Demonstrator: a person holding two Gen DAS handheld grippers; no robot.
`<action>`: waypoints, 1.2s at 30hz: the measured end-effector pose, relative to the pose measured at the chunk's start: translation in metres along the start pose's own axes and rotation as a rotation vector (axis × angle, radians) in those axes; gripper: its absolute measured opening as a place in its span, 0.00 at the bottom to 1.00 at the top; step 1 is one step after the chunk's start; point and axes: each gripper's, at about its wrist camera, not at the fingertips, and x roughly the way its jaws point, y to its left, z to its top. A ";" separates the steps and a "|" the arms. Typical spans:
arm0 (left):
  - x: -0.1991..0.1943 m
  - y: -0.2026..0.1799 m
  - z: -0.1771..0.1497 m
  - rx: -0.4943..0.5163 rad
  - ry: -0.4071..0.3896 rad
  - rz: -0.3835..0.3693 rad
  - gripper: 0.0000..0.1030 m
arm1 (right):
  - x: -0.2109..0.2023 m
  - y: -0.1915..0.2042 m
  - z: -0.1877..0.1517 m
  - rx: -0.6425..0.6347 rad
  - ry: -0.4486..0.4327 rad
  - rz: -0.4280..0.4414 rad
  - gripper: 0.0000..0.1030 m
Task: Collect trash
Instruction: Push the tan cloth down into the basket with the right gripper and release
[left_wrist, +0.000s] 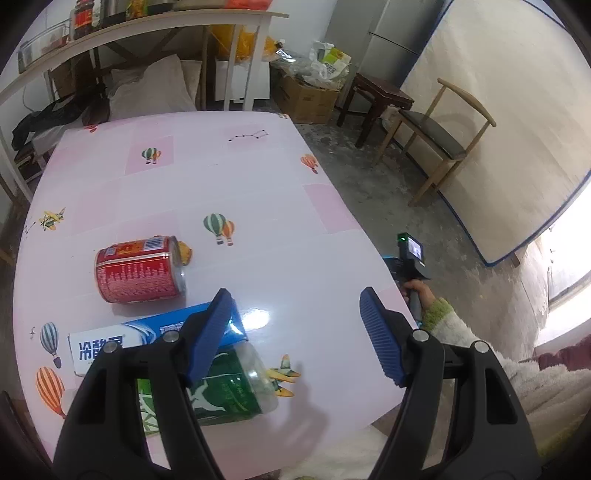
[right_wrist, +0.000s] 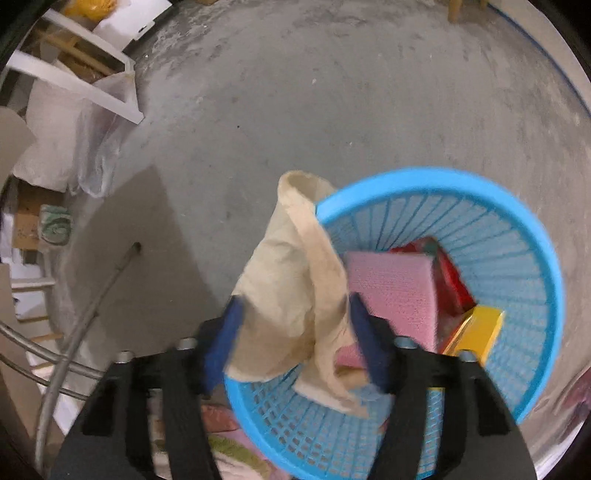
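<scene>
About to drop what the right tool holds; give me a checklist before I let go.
1. Right tool grips the crumpled beige paper: ok.
2. Paper over the blue basket: not ok, it straddles the rim and partly hangs outside.
3. Room in the basket beside the pink box and yellow box: ok.
4. Left tool free: ok, open and empty.
5. Table trash left: red can, toothpaste box, green bottle.

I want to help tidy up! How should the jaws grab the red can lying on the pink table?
Grip the red can across its round middle, coming down from above. It lies on its side on the table, so one jaw goes on each curved side, clear of the blue box just beside it.
</scene>
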 end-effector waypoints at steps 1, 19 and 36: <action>0.000 0.001 0.000 -0.002 -0.001 0.001 0.66 | -0.002 0.001 -0.004 -0.005 -0.003 -0.002 0.28; 0.005 0.001 -0.008 0.009 -0.013 -0.015 0.66 | -0.042 -0.022 -0.017 0.029 -0.106 0.061 0.31; 0.008 0.007 -0.007 0.008 -0.021 0.020 0.71 | 0.008 -0.002 0.004 0.055 -0.062 0.081 0.24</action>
